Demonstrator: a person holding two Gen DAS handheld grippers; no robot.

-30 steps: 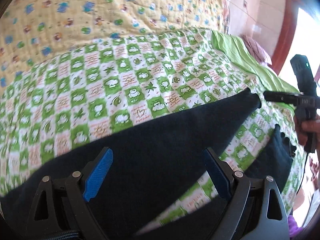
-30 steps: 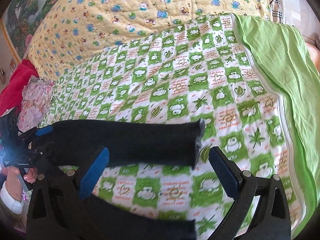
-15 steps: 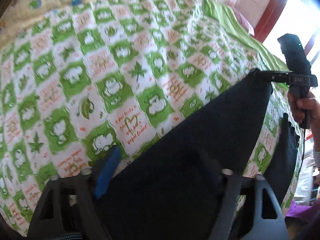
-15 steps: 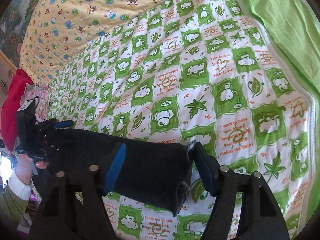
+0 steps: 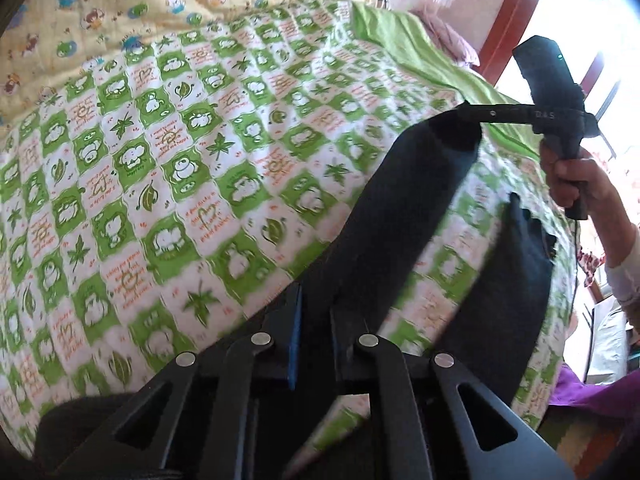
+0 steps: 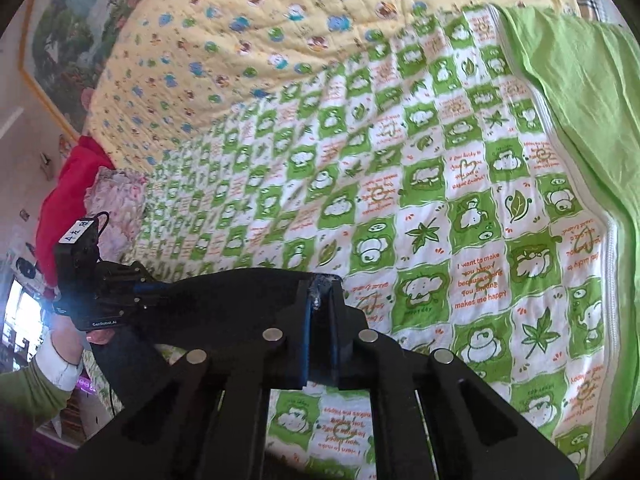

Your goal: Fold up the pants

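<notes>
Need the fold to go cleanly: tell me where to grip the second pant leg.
Grip the loose leg at its hem end, coming from above the checked bedspread. It hangs free, while the left gripper and right gripper stretch the other leg.

Each camera sits just behind its own jaws and looks forward along them, close above the checked quilt (image 5: pixel 168 184). Both views share the dark pants (image 6: pixel 240 300) stretched between the jaws, and each view sees the other gripper beyond.
</notes>
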